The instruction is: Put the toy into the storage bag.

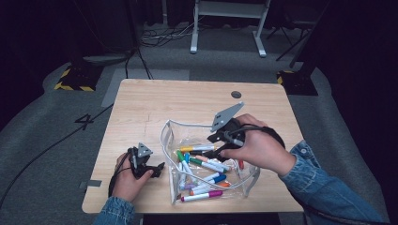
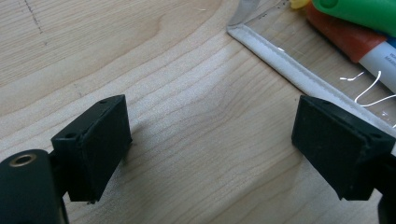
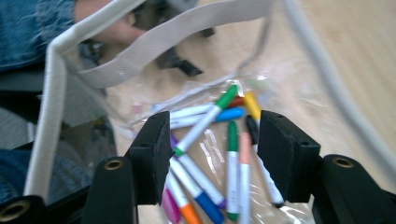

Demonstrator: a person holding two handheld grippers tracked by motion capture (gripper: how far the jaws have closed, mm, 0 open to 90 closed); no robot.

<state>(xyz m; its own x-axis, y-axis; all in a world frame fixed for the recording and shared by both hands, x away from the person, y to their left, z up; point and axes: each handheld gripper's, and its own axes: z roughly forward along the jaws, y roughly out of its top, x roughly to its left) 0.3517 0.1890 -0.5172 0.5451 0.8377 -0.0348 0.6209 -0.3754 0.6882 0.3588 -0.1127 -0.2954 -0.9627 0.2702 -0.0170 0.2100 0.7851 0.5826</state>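
A clear pouch with white trim (image 1: 165, 140) stands open on the wooden table, with several coloured markers (image 1: 202, 164) lying loose inside. My right gripper (image 1: 215, 151) hangs over the pouch mouth and points down into it. Its jaws are open (image 3: 212, 140) and empty, and the markers (image 3: 205, 122) lie beneath them on the pouch floor. My left gripper (image 1: 157, 168) rests low on the table just left of the pouch. Its jaws stand wide open (image 2: 210, 140) over bare wood, with the pouch's white seam (image 2: 280, 60) and a green marker (image 2: 364, 11) close by.
The wooden table (image 1: 187, 98) has a small dark round grommet (image 1: 236, 94) near its far edge. Bare wood lies behind and left of the pouch. Beyond the table, cables run over grey floor, and a white desk frame (image 1: 225, 28) stands at the back.
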